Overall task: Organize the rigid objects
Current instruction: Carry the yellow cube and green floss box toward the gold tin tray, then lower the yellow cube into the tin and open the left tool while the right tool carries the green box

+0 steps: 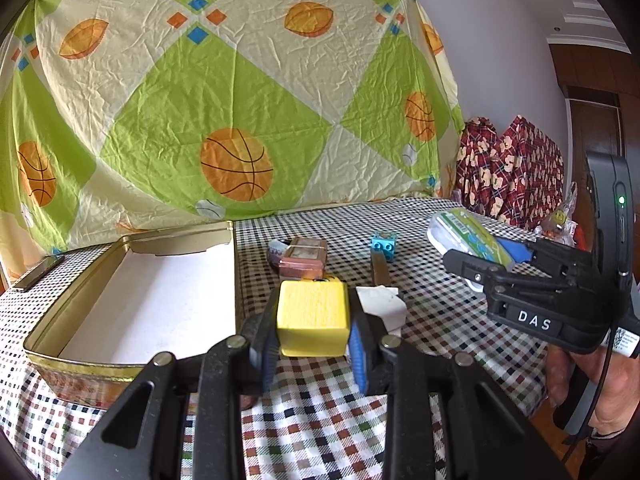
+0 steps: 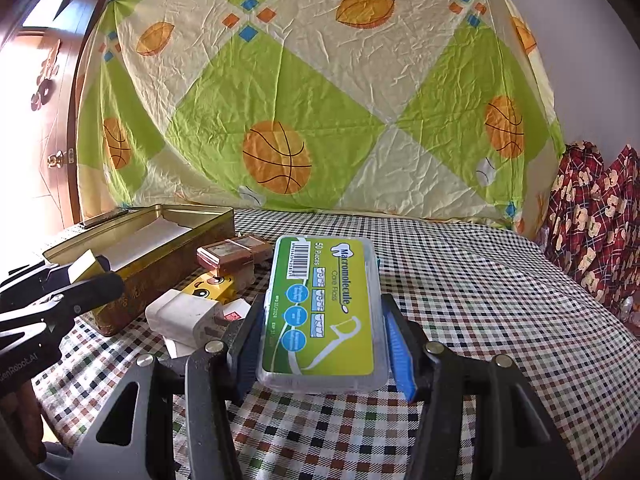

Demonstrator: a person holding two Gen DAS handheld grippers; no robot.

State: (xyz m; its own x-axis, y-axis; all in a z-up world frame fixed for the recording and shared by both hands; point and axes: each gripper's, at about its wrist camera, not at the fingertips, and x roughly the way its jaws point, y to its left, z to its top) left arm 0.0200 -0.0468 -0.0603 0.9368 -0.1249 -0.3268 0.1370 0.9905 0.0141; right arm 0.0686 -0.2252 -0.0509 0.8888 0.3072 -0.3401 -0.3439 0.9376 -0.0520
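Left tool [image 1: 312, 344] clamps a yellow block [image 1: 312, 318] just right of the open gold tin [image 1: 132, 304]; right tool [image 2: 324, 344] grips the floss box [image 2: 324, 312] above the checked counter [image 2: 500, 300]

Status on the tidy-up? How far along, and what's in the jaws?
Early. Done: nothing visibly packed; the gold tin shows only its white liner.
In hand: the left gripper is shut on the yellow block; the right gripper is shut on the floss pick box.
Left on the checked cloth: brown case, blue brick, white charger, yellow cartoon toy.
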